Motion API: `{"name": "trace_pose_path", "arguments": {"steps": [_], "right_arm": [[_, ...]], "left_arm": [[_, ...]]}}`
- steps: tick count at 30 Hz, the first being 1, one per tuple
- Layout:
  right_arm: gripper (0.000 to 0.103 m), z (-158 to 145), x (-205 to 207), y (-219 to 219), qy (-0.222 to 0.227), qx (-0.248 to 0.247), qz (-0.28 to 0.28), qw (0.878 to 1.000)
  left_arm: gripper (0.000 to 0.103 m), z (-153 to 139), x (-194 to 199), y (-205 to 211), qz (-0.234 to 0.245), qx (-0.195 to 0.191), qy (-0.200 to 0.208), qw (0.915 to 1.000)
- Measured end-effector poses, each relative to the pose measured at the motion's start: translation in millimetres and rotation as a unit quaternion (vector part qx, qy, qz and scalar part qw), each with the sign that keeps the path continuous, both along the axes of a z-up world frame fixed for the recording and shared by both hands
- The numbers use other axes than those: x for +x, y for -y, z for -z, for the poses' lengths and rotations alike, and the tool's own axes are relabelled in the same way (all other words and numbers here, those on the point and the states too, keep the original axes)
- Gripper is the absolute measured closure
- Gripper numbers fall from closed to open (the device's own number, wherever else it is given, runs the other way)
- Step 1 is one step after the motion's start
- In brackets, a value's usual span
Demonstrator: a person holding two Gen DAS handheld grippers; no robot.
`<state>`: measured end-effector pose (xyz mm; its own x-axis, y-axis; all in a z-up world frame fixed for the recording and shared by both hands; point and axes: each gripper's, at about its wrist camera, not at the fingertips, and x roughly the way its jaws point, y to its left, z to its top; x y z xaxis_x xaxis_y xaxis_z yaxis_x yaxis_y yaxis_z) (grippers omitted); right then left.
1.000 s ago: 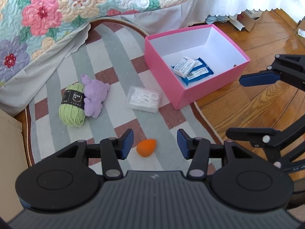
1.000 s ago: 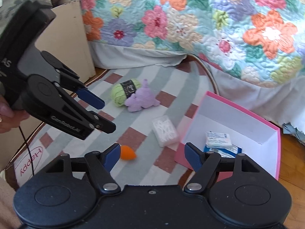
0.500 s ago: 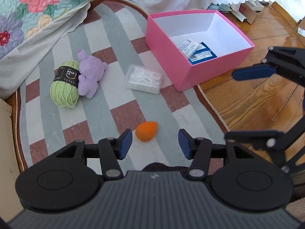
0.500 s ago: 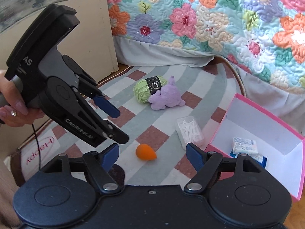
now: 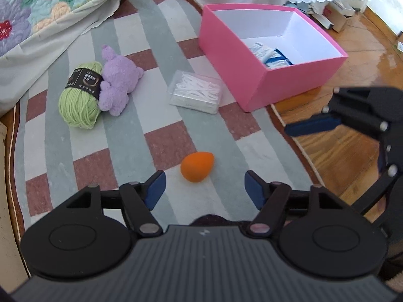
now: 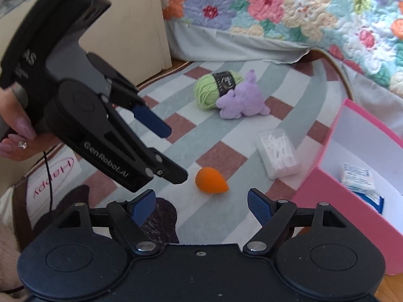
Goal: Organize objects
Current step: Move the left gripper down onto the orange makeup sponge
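Striped rug (image 5: 126,136) fills most of both views, with a floral quilt (image 6: 289,7) hanging along the top edge and wood floor (image 5: 352,151) at the right of my left view. My left tongs (image 5: 205,188) have just been opening and now stand apart with nothing between the pads; the orange sponge (image 5: 197,166) lies on the rug just above that gap, untouched. My right tongs (image 6: 201,205) have been widening too and are empty, the sponge again just above their gap. Green yarn (image 5: 80,98) and a purple plush (image 5: 118,83) touch each other at centre left. A clear box of swabs (image 5: 195,91) sits at centre, just left of the pink box (image 5: 289,83), which holds packets (image 5: 270,55) at upper right.
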<state>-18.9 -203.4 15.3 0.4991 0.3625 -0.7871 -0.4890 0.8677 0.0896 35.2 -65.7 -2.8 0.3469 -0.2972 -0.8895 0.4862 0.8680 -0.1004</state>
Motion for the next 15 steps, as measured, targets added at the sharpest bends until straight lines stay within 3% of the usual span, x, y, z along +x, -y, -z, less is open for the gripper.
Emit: {"name": "trace_pose_path", "arguments": {"steps": [2,9,15], "right_arm": [[0.019,11.9,4.7,-2.2,-0.001,0.009,-0.005,1.0],[0.019,49.6,21.3,4.0,0.016,0.045,0.043,0.998],[0.019,74.0,31.6,3.5,0.01,0.06,0.048,0.997]], "left_arm": [[0.023,9.6,5.2,-1.9,-0.018,0.006,0.003,0.9998],[0.023,41.9,22.4,-12.3,-0.048,-0.001,-0.014,0.9987],[0.023,54.4,26.6,-21.8,-0.059,-0.035,-0.021,0.9974]]}}
